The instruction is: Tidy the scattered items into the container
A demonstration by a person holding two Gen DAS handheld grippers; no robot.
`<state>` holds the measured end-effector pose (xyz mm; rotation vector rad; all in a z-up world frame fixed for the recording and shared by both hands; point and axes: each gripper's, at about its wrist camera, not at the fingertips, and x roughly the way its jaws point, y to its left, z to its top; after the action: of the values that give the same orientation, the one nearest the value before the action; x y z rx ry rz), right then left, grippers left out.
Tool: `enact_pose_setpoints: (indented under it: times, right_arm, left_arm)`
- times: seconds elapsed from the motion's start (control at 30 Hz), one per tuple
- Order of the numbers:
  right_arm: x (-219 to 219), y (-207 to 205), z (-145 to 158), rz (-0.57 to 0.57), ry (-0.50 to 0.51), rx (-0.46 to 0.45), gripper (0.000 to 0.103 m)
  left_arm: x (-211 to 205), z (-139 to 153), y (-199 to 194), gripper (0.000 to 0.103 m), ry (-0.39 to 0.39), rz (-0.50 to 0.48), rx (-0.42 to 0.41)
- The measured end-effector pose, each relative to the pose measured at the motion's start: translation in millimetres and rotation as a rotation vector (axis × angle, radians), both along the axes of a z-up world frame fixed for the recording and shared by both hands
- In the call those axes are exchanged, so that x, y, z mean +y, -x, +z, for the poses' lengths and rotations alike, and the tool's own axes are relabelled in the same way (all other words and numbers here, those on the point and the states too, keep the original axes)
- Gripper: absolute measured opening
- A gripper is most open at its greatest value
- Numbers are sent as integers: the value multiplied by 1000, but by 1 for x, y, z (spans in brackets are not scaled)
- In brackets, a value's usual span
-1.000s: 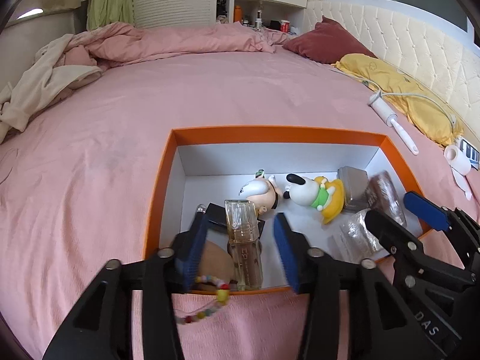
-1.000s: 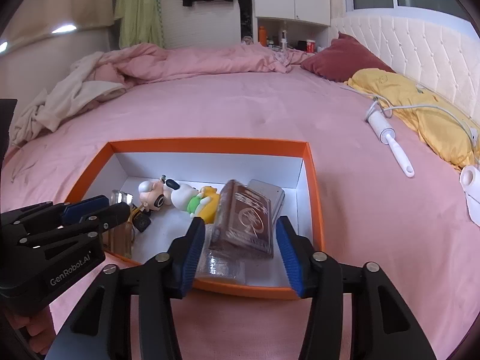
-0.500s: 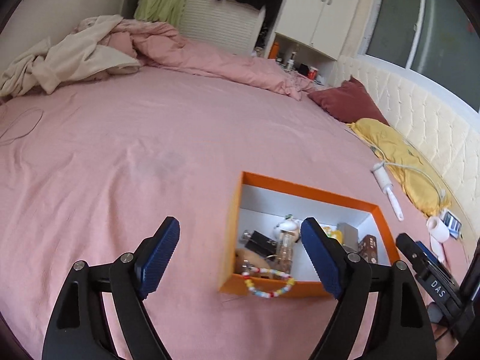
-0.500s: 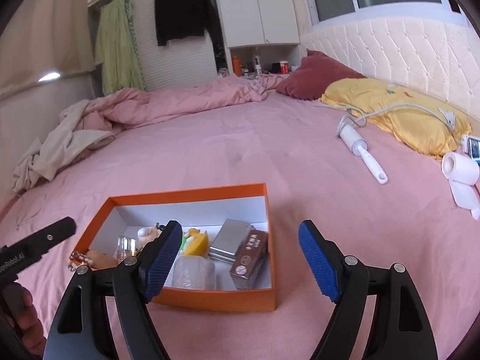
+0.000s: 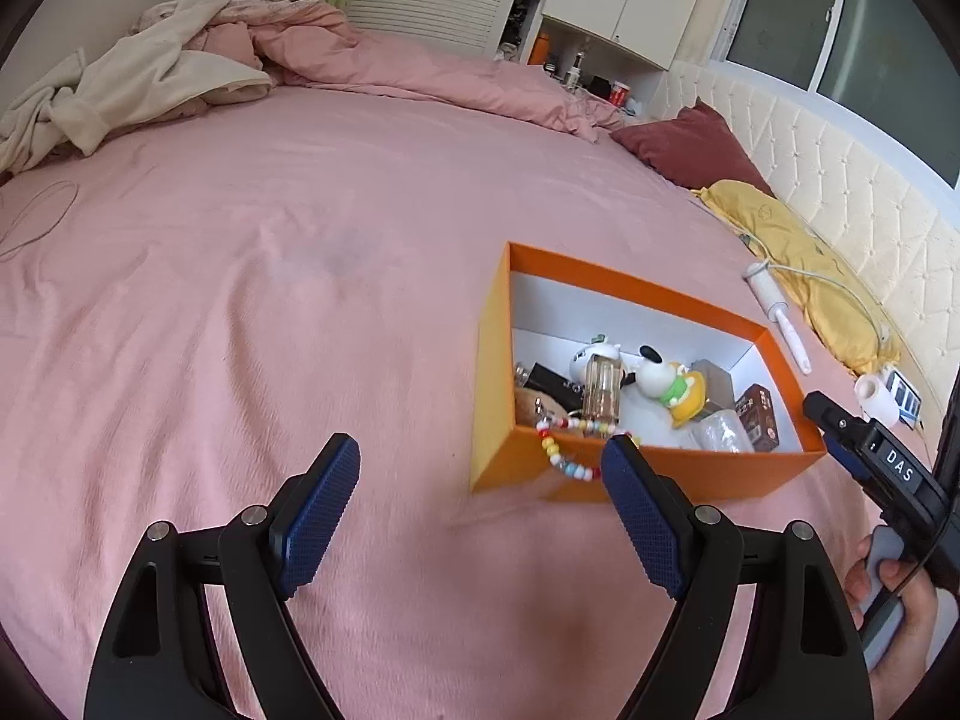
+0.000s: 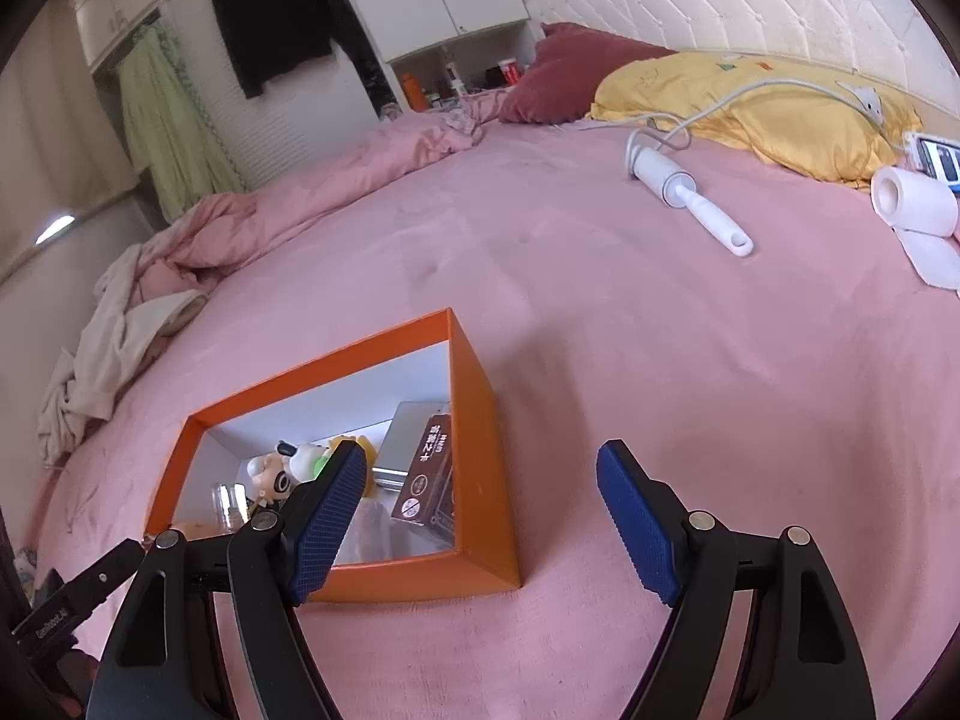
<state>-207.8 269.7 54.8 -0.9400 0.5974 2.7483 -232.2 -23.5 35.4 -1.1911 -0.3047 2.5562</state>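
Orange box (image 5: 648, 468) holds toys, bottle (image 5: 602, 387), packets; both grippers (image 5: 480, 516) (image 6: 480, 525) gape wide, empty.

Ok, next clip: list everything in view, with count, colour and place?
box: 1, orange outside, white inside, on the bed
glass bottle: 1, clear, in box
dog figurines: 2, white, one with green and yellow, in box
bead bracelet: 1, multicolour, draped over box's near wall
brown packet: 1, in box by right wall
grey case: 1, in box
lint roller: 1, white, on bed
tissue roll: 1, white, on bed
pillows: 2, yellow and maroon, by headboard
duvet: 1, pink, bunched at far side
left hand-held gripper: open, empty
right hand-held gripper: open, empty
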Motion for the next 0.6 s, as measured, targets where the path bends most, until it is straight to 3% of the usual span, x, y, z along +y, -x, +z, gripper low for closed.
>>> enact_pose_setpoints:
  times: [0.2, 0.4, 0.53, 0.6]
  right_arm:
    - [-7, 1, -1, 23, -6, 3, 80]
    - [-7, 1, -2, 25, -7, 1, 80]
    - [-5, 1, -2, 18, 2, -1, 80]
    - [-4, 0, -1, 15, 3, 1, 80]
  left_arm:
    - [12, -1, 3, 83, 67, -16, 10]
    - [14, 23, 36, 83, 66, 40, 52]
    - [14, 33, 48, 83, 126, 58, 68]
    - [5, 35, 37, 83, 94, 70, 82]
